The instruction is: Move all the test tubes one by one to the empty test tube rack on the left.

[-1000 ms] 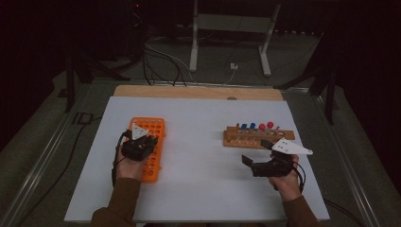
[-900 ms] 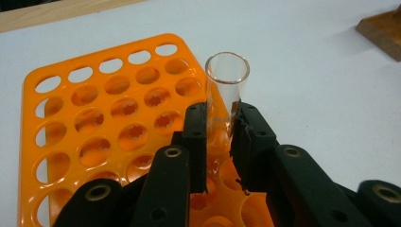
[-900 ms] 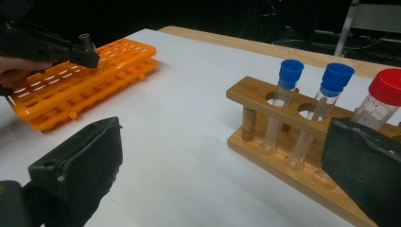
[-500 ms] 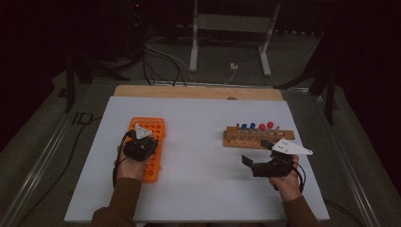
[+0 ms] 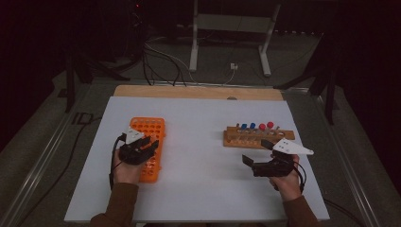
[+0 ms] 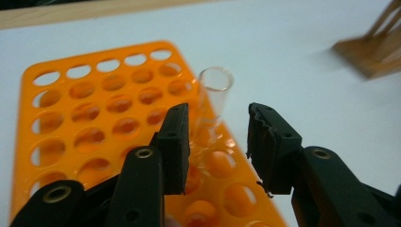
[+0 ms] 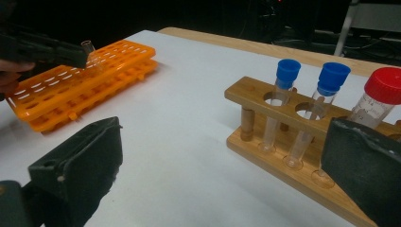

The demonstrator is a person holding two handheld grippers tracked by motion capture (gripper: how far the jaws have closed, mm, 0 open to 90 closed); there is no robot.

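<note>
On the white table [image 5: 198, 142] we see an orange rack [image 5: 150, 147] toward the left edge, its long axis running from the near edge toward the far edge. A clear, uncapped glass tube [image 6: 210, 113] stands in one of its holes along the rack's right-hand row, long axis close to upright with a slight tilt, open mouth pointing up.

Our left gripper [image 6: 216, 144] sits over the near part of the rack, jaws apart with a gap between them; the tube stands in that gap, against or just beside the left jaw and clear of the right one.

Toward the right edge lies a wooden rack [image 5: 257, 137], its long axis parallel to the far edge. In it stand two blue-capped tubes [image 7: 282, 101] and red-capped tubes [image 7: 378, 97], all upright, caps up.

Our right gripper [image 5: 255, 165] is just nearer than the wooden rack, jaws wide apart and holding nothing, pointing left across the table.
</note>
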